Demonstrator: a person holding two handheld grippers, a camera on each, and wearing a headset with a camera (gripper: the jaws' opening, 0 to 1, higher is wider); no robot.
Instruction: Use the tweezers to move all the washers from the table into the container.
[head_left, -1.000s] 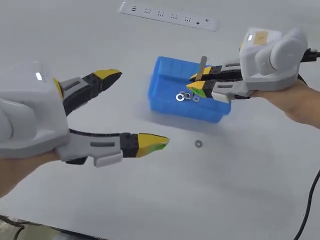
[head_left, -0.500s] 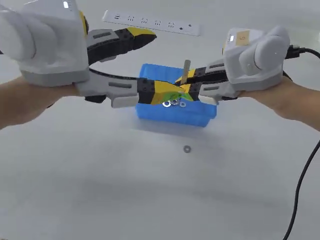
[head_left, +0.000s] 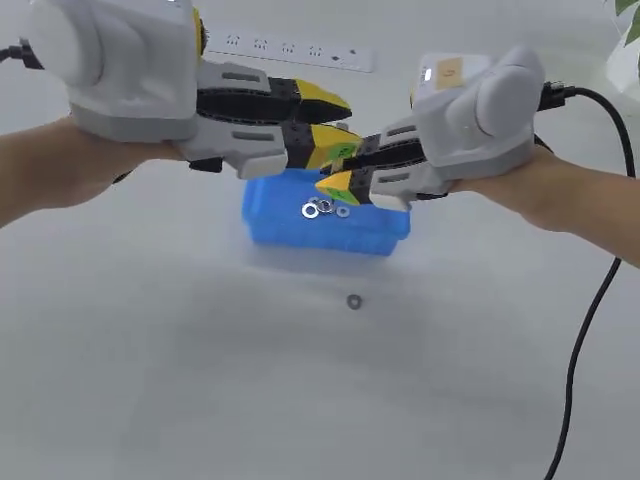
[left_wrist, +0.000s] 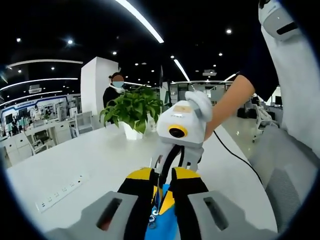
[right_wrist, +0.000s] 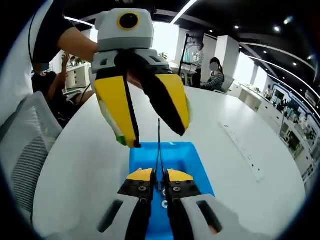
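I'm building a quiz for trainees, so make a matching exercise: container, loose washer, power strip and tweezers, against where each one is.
Things:
1 container
2 loose washer
3 power strip
4 tweezers

Places:
A in the right gripper
B on the table, on the container's near side
C at the table's far side
D mid-table, washers inside

Pairs: 1-D, 2-B, 3-C, 4-A.

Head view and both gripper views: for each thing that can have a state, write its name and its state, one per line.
Left gripper: open, jaws apart above the container.
Right gripper: shut on the tweezers.
Tweezers: held in the right gripper.
Container: open-topped, holding several washers.
Loose washer: lying flat on the table, in front of the container.
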